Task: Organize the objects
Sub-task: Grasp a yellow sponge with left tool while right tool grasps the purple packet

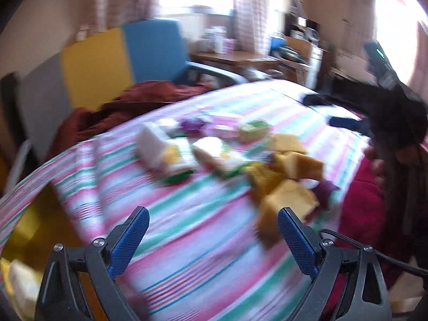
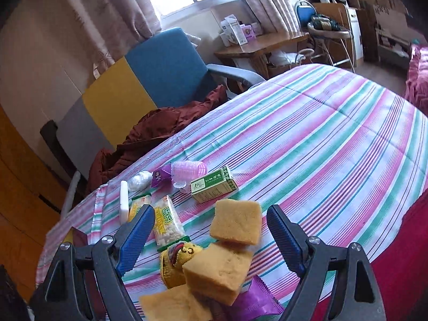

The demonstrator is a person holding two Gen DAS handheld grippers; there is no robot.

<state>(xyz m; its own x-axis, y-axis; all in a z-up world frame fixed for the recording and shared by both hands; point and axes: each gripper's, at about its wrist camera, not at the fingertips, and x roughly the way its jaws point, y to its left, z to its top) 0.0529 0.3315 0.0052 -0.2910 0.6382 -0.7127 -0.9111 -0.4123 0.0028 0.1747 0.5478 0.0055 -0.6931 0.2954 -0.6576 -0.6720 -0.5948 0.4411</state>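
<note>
A heap of small items lies on the striped bedspread (image 2: pixel 321 139). In the right wrist view, yellow sponge blocks (image 2: pixel 235 220) pile up between the fingers of my right gripper (image 2: pixel 210 219), which stands open above them. Beside them lie a snack packet (image 2: pixel 168 219), a green box (image 2: pixel 214 184), a pink hair roller (image 2: pixel 188 169), a purple packet (image 2: pixel 256 302) and a yellow knitted thing (image 2: pixel 176 256). The left wrist view is blurred: my left gripper (image 1: pixel 212 216) is open over bare bedspread (image 1: pixel 187 240), with a sponge block (image 1: pixel 283 206) just past its right finger.
A chair with a blue, yellow and grey back (image 2: pixel 139 80) stands behind the bed, with a rust-brown cloth (image 2: pixel 155 133) on its seat. A wooden desk (image 2: pixel 262 42) with boxes stands under the window. A person's dark hair and red sleeve (image 1: pixel 363 208) are at the right of the left wrist view.
</note>
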